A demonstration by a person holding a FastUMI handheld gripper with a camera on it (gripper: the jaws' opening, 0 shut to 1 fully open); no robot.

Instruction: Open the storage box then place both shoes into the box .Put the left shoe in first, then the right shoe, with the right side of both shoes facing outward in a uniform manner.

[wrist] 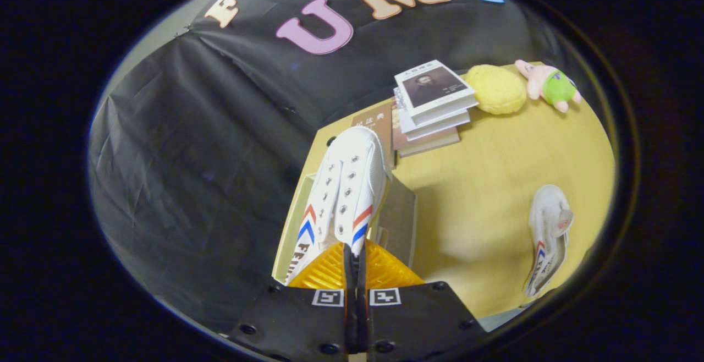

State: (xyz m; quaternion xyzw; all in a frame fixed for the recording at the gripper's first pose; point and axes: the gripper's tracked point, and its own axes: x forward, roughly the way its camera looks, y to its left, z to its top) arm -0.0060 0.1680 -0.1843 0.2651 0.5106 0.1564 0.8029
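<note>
In the gripper view, we saw the gripper [355, 252] low in the centre of the frame with its two fingers [330, 268] drawn almost together, pinching the rim of a white sneaker [344, 197] by the edge of its opening, so that both fingers pressed on it. That shoe hung from the fingers, its toe pointing away from the camera toward the middle of the frame, with red and blue chevron stripes on both flanks and empty eyelets along the top. Directly beneath and behind it we made out the storage box [399, 216], a pale clear-walled container standing at the near left corner of the yellow table [484, 208]. The second sneaker [547, 238] lay on its side on the table at the lower right, well apart from the box. Toward the upper centre a stack of books [432, 103] rested on the table, and beside it at the upper right sat a yellow plush ball [496, 89] and a pink-and-green plush toy [549, 85].
</note>
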